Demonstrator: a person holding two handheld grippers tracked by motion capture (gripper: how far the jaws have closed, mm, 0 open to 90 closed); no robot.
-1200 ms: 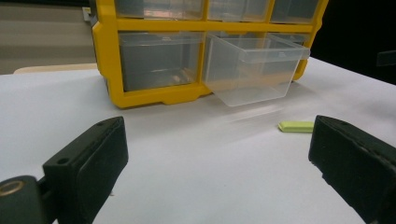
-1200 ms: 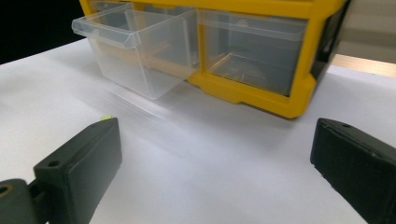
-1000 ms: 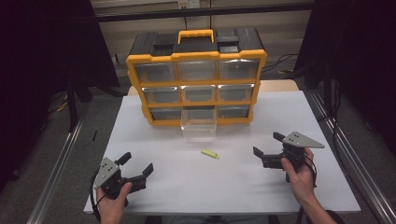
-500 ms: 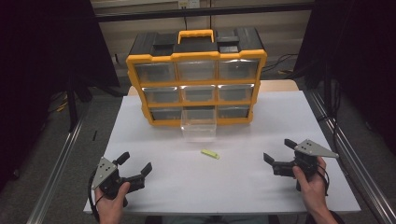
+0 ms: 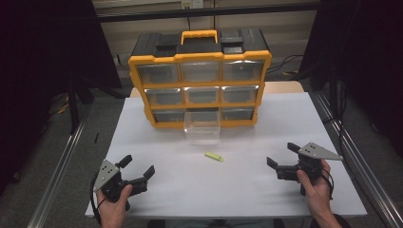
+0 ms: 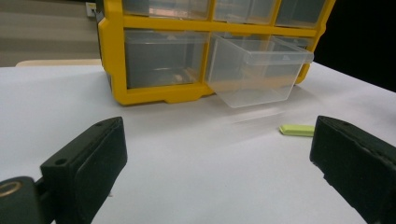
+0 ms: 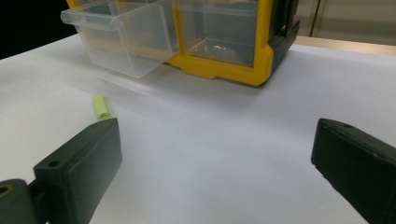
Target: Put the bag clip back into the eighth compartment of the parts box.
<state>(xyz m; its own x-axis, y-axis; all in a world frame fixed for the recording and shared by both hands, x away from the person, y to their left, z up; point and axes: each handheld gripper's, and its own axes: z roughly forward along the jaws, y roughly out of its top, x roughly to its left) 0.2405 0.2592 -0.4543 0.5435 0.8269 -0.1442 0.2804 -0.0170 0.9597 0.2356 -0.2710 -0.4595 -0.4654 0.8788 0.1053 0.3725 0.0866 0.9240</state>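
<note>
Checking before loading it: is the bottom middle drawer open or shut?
Open: the clear drawer juts out of the yellow organizer, ahead of its neighbours.

Looks like a lab or workshop: white table (image 5: 228, 190) framed by metal rails (image 5: 349, 156), dark curtains (image 5: 43, 61) around, yellow parts cabinet (image 5: 199, 78) on top.

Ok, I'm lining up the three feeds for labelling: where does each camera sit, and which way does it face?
High view: above the person's side of the table, looking forward and down at the drawer cabinet; both hands, the left gripper and the right gripper show.
Left gripper view: rides the left gripper, faces the cabinet low across the table; its two black jaws, spread apart, rise from the bottom.
Right gripper view: likewise on the right gripper, jaws spread apart.
Shared: both gripper views catch the pulled-out clear drawer and the small green piece.
</note>
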